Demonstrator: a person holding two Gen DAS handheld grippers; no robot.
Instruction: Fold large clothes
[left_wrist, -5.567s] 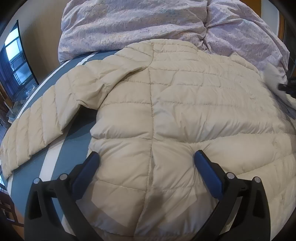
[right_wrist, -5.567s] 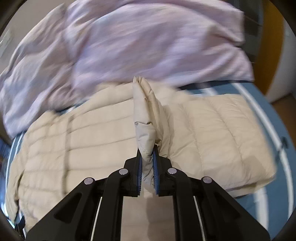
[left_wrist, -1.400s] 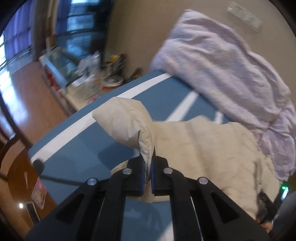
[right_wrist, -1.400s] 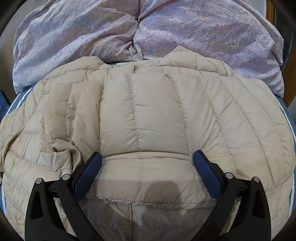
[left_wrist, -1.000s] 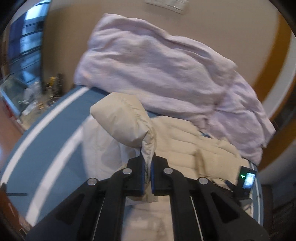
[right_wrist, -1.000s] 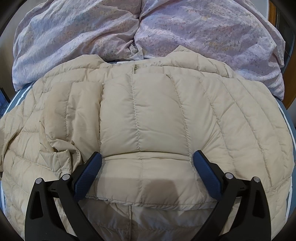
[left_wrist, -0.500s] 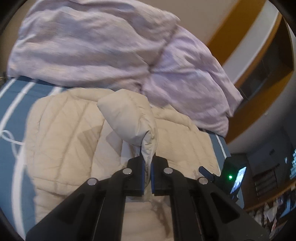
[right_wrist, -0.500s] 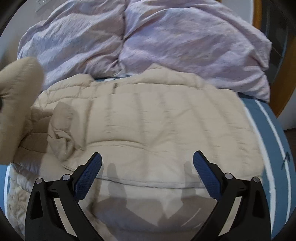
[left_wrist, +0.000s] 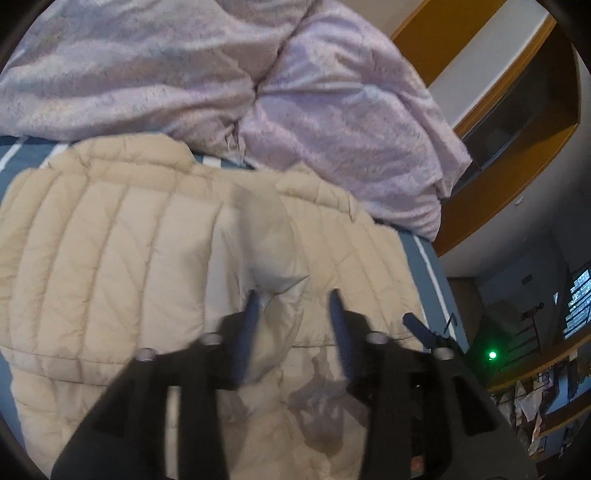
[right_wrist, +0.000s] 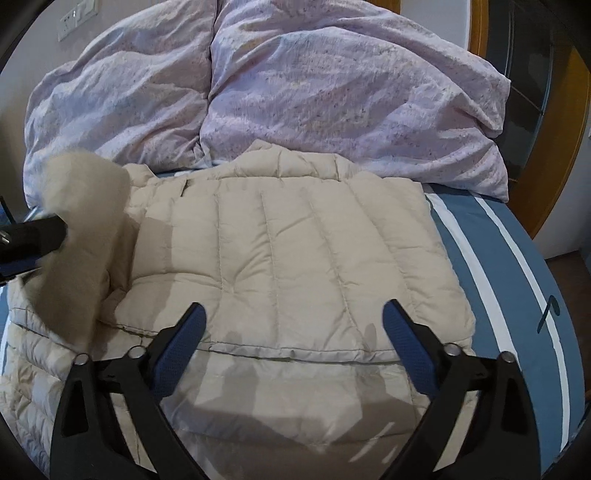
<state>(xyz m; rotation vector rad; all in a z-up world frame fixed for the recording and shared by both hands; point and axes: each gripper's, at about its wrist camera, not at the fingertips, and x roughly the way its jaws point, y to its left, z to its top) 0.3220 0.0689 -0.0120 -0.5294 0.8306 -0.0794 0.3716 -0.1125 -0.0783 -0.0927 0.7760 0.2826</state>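
My left gripper (left_wrist: 293, 317), clamped on the down jacket's (right_wrist: 288, 251) sleeve (left_wrist: 266, 254) until now, is opening to drop it across the back; my right gripper (right_wrist: 293, 341) hangs wide, narrowing slightly.

Beige quilted puffer jacket (right_wrist: 288, 258), lying flat on the bed w/ blue-and-white striped sheet (right_wrist: 509, 280). Collar end points twd the lilac duvet (right_wrist: 295, 81) at the head end, touching it. Right-side panel already folded in over the body, hem edge runs straight across nr the bottom. Left sleeve (left_wrist: 266, 251) folded in across the torso, cuff end puffed up and blurred, not settled flat.
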